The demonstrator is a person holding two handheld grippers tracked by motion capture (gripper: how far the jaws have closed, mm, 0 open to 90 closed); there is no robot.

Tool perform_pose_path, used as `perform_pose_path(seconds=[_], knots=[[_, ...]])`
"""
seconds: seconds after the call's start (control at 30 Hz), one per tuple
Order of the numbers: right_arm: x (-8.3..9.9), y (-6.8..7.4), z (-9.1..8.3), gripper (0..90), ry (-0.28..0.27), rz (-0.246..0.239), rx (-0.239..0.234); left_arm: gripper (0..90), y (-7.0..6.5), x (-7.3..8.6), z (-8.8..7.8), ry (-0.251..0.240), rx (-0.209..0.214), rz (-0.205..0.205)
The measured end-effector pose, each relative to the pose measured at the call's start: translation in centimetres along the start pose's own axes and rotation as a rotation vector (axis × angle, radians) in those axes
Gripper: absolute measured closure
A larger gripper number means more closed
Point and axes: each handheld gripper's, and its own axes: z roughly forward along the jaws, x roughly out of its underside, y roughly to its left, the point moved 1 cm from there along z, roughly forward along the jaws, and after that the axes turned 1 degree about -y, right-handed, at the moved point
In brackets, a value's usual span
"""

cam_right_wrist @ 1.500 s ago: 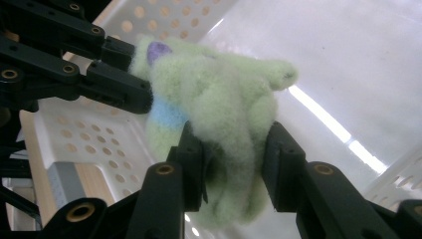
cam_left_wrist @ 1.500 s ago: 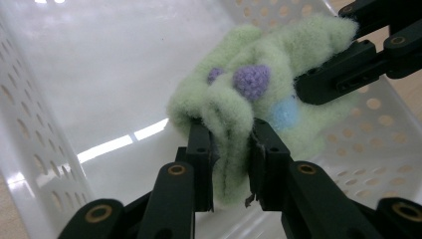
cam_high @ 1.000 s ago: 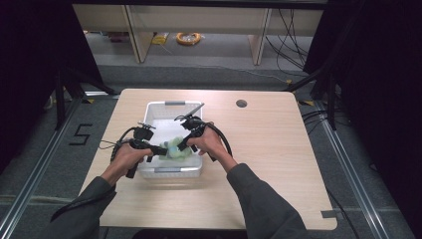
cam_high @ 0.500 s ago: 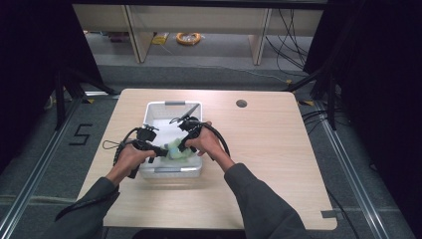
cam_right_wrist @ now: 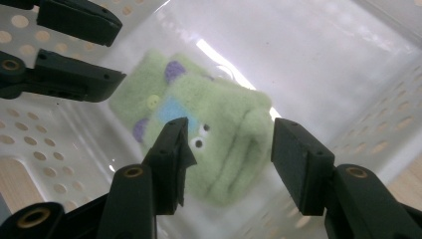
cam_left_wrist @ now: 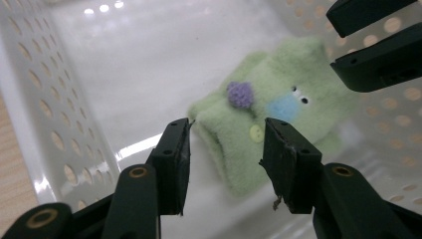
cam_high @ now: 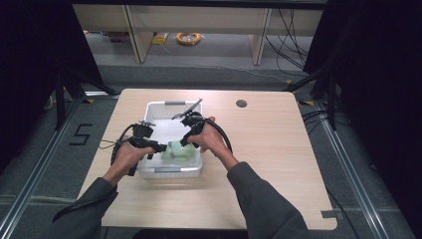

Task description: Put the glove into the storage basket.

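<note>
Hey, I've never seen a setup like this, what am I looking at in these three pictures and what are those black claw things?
A person sits at a wooden table with a hand-held two-jaw gripper in each hand. The high view looks down from above: left gripper, right gripper. The other two pictures come from cameras riding on each gripper, looking along its black jaws. On the table stands a white perforated plastic basket, and in it lies a green plush toy with a purple pompom, a button and small eyes. Both grippers' jaws have just been opening; the toy lies between them, and neither grips it.
</note>
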Motion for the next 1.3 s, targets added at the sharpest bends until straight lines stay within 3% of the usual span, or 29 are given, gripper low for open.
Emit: perform_pose_path(seconds=[0.17, 0.4, 0.63, 0.9, 1.0, 1.03, 1.07, 1.1, 1.17, 1.23, 1.3], knots=[[0.2, -0.3, -0.9, 48.3, -0.038, 0.008, -0.011, 49.8, -0.5, -0.2, -0.6, -0.012, 0.007, 0.015], [0.4, 0.0, -2.1, 46.5, -0.065, 0.016, -0.039, 45.6, -0.8, -0.1, -1.3, -0.047, 0.023, 0.000], [0.9, 0.4, -3.6, 43.7, -0.109, -0.003, -0.064, 38.8, -1.6, 0.1, -2.5, -0.094, 0.070, -0.013], [2.4, 0.6, -6.0, 34.7, -0.168, -0.020, -0.070, 31.9, -3.6, 0.7, -4.3, -0.148, 0.117, 0.012], [3.2, 0.7, -6.8, 33.1, -0.198, -0.048, -0.076, 30.0, -4.4, 0.9, -4.9, -0.165, 0.129, 0.028], [3.4, 0.8, -7.0, 32.9, -0.201, -0.043, -0.074, 29.4, -4.8, 1.0, -5.1, -0.168, 0.138, 0.035], [3.8, 0.9, -7.3, 32.8, -0.197, -0.018, -0.043, 28.9, -5.0, 1.0, -5.2, -0.173, 0.137, 0.038], [4.0, 0.9, -7.5, 32.4, -0.215, -0.044, -0.069, 28.2, -5.3, 1.1, -5.3, -0.176, 0.140, 0.043], [4.5, 1.0, -8.1, 31.2, -0.218, -0.039, -0.084, 27.8, -5.9, 1.4, -5.7, -0.183, 0.153, 0.054], [5.0, 1.0, -8.5, 30.8, -0.248, -0.054, -0.087, 27.3, -6.6, 1.7, -6.0, -0.199, 0.173, 0.070], [5.6, 1.1, -9.2, 30.3, -0.243, -0.043, -0.077, 26.4, -7.2, 2.1, -6.1, -0.213, 0.187, 0.065]])
